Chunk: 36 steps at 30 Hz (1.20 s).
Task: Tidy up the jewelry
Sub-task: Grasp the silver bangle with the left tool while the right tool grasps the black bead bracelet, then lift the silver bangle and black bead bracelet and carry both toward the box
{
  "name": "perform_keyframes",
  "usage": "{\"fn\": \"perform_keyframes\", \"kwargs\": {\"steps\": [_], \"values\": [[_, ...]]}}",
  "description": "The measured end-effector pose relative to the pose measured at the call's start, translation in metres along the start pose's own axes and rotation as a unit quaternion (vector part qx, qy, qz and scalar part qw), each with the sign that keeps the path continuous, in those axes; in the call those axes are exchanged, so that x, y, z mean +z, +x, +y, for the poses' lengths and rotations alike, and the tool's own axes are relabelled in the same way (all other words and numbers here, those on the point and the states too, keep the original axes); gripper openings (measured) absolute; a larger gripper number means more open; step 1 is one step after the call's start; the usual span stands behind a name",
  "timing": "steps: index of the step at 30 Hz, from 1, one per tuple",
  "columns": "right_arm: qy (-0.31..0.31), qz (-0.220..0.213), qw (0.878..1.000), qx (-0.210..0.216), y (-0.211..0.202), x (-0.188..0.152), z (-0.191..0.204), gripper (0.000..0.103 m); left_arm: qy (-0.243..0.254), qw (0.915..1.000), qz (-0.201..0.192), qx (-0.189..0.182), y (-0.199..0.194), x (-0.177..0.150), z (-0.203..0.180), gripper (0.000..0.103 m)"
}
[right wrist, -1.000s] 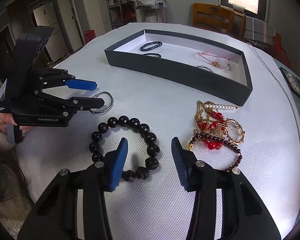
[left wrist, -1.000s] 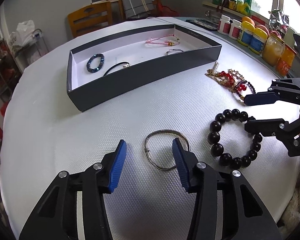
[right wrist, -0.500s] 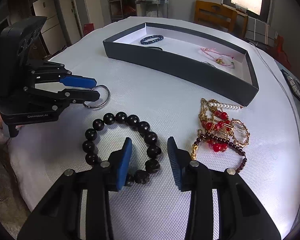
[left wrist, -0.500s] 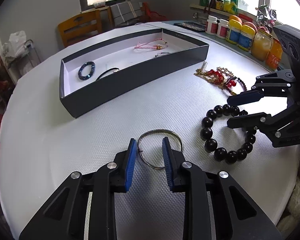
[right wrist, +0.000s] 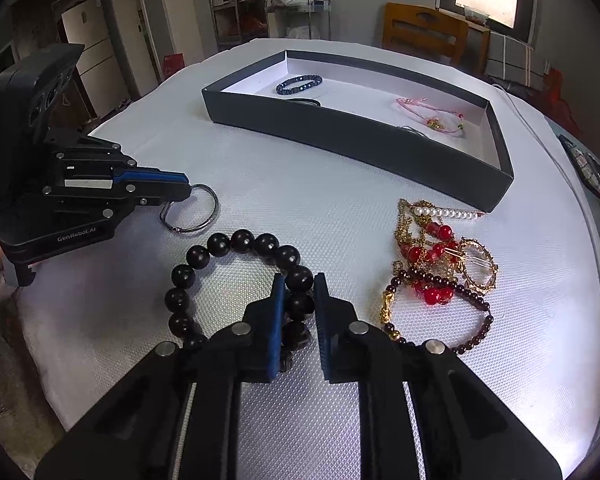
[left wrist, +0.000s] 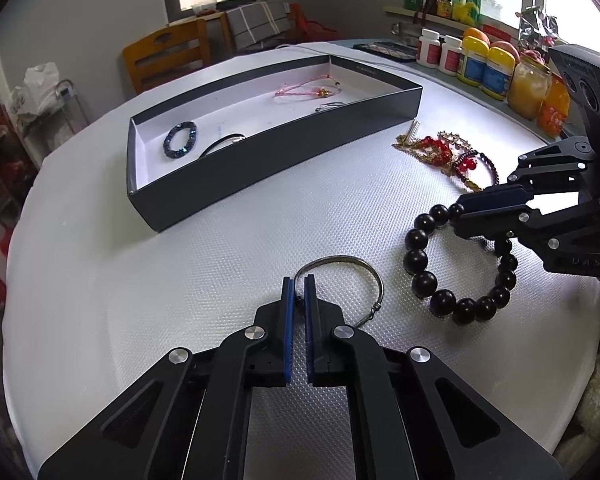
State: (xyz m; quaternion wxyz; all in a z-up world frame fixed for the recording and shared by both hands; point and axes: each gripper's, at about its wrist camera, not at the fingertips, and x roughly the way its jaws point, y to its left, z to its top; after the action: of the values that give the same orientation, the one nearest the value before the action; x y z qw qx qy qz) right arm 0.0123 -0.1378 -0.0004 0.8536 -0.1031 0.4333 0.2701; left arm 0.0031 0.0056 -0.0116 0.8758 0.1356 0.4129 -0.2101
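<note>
Both of your grippers are clamped on jewelry at the near edge of the white table (left wrist: 140, 280). Your left gripper (left wrist: 299, 284) has its blue pads pinched onto the left side of the thin metal bangle (left wrist: 352, 276), which lies on the table just left of the black bead bracelet (left wrist: 424, 264). From the right wrist view, that bangle (right wrist: 196, 212) shows as a ring poking out past the left gripper's (right wrist: 182, 188) tips.

Your right gripper (right wrist: 298, 292) is closed across the black bead bracelet (right wrist: 220, 244), with beads on its right side squeezed between the pads. In the left wrist view, the right gripper (left wrist: 466, 216) reaches in from the right and covers the far right part of that loop.

Right of the bracelet sits a tangled pile of red, gold and pearl jewelry (right wrist: 436, 256), apart from both grippers. Farther back lies the long dark tray (left wrist: 260, 152) with a white floor. Inside it you have a dark blue bead bracelet (left wrist: 180, 144) at the left end, a black cord piece (left wrist: 222, 144) beside it, and a pink string bracelet (left wrist: 304, 89) toward the right end. Jars and bottles (left wrist: 488, 64) line the far right edge by the window.
</note>
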Motion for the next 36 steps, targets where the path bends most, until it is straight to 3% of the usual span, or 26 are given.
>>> {"fn": "perform_keyframes", "kwargs": {"steps": [10, 21, 28, 31, 33, 36], "values": [[0.003, -0.044, 0.999, 0.010, -0.024, 0.019, -0.002, 0.014, 0.004, 0.9996, -0.029, 0.006, -0.023, 0.007, 0.000, 0.004], [-0.003, -0.097, 0.995, -0.030, -0.047, 0.063, -0.019, 0.014, 0.019, 0.9979, -0.056, 0.026, -0.039, 0.027, 0.006, 0.000], [0.002, -0.115, 0.992, -0.041, -0.056, 0.076, -0.032, 0.014, 0.022, 0.9995, -0.020, 0.014, -0.025, 0.022, 0.006, 0.000], [0.004, -0.114, 0.993, -0.036, -0.055, 0.075, -0.032, 0.014, 0.022, 0.9997, 0.006, 0.012, -0.012, 0.013, 0.004, 0.010], [0.003, -0.113, 0.993, -0.033, -0.054, 0.075, -0.031, 0.014, 0.011, 0.9996, 0.022, 0.013, -0.004, 0.007, 0.007, 0.029], [0.001, -0.115, 0.993, -0.030, -0.055, 0.074, -0.028, 0.014, -0.019, 0.9996, 0.017, -0.014, -0.006, 0.000, 0.012, 0.039]]}}
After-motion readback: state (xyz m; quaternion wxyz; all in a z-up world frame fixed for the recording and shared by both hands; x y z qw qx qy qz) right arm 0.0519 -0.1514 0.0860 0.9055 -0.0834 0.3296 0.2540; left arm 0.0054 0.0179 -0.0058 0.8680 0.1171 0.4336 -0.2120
